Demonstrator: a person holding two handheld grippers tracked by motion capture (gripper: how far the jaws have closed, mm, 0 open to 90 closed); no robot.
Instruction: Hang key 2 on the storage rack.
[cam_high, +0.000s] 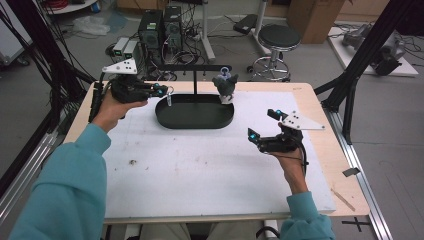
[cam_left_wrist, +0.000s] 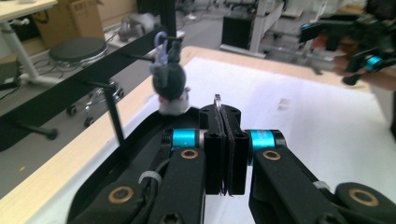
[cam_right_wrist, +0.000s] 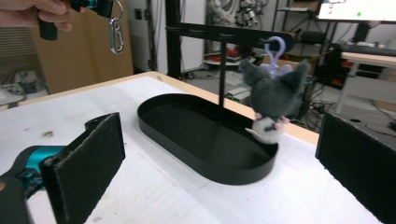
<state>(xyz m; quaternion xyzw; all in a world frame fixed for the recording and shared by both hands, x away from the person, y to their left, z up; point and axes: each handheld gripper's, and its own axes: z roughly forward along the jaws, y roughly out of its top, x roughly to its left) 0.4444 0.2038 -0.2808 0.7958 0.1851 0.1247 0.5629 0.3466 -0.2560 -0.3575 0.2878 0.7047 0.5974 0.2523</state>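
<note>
A black oval tray (cam_high: 164, 118) (cam_right_wrist: 205, 166) stands at the back middle of the table, with a black peg stand (cam_high: 195, 67) (cam_right_wrist: 223, 32) rising from it. A grey plush keychain (cam_high: 225, 85) (cam_left_wrist: 169, 79) (cam_right_wrist: 273, 100) hangs by a lilac loop from the stand's right side. My left gripper (cam_high: 162, 91) (cam_left_wrist: 226, 116) (cam_right_wrist: 100, 5) hovers at the tray's left end, shut on a silver carabiner (cam_high: 170, 95) (cam_left_wrist: 217, 100) (cam_right_wrist: 116, 32) that dangles from its jaws. My right gripper (cam_high: 262, 123) (cam_right_wrist: 224, 154) is to the right of the tray, jaws open and pointing at the tray, nothing between them.
A white mat (cam_high: 200, 170) covers most of the wooden table (cam_high: 325, 150). Beyond the far edge are a stool (cam_high: 278, 37) and computer boxes (cam_high: 160, 27). Black frame struts (cam_high: 365, 55) rise past the right edge.
</note>
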